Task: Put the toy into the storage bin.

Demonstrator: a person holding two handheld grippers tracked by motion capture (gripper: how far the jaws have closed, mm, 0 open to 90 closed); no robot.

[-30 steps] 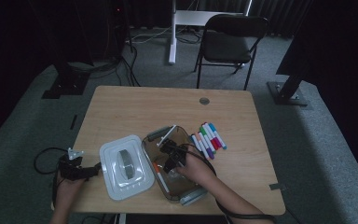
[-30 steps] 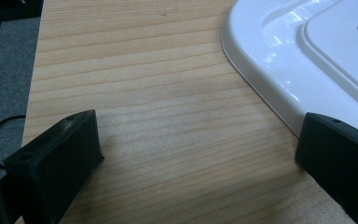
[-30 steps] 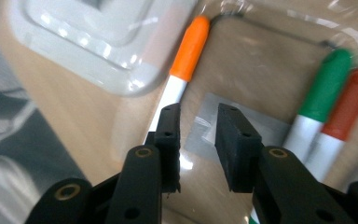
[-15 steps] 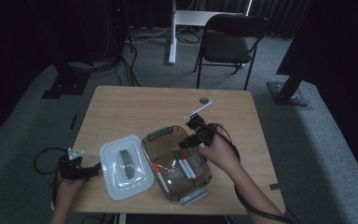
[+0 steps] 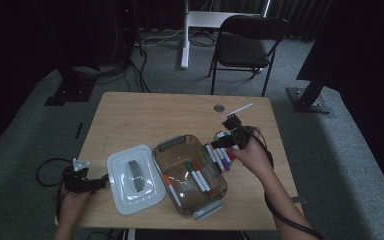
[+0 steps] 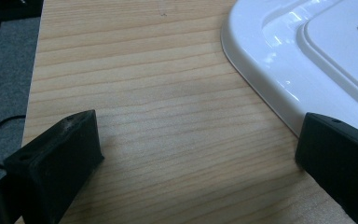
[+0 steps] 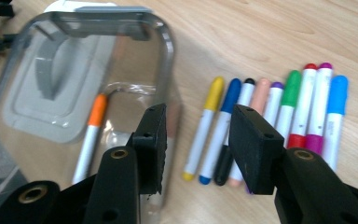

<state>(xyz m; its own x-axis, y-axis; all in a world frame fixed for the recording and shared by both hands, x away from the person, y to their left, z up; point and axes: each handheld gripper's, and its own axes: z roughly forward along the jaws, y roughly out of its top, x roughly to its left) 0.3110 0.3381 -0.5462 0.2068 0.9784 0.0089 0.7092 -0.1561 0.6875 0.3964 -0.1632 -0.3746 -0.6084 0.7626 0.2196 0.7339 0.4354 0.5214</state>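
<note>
With three markers [image 5: 196,176] already lying in the clear box [image 5: 166,146], my right fingers [image 7: 198,140], just opened and empty, hover over the row of markers [image 7: 265,116] at the box's three o'clock, while my left fingers [image 6: 191,158] rest apart by the white lid [image 6: 307,60].

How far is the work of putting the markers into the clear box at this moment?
Done: three markers lie in the clear box, its lid off beside it. In hand: the right gripper, jaws just opened and empty, hangs over the row of markers on the table; the left gripper waits open at the lid. Left: about nine markers, then probably the lid.
</note>
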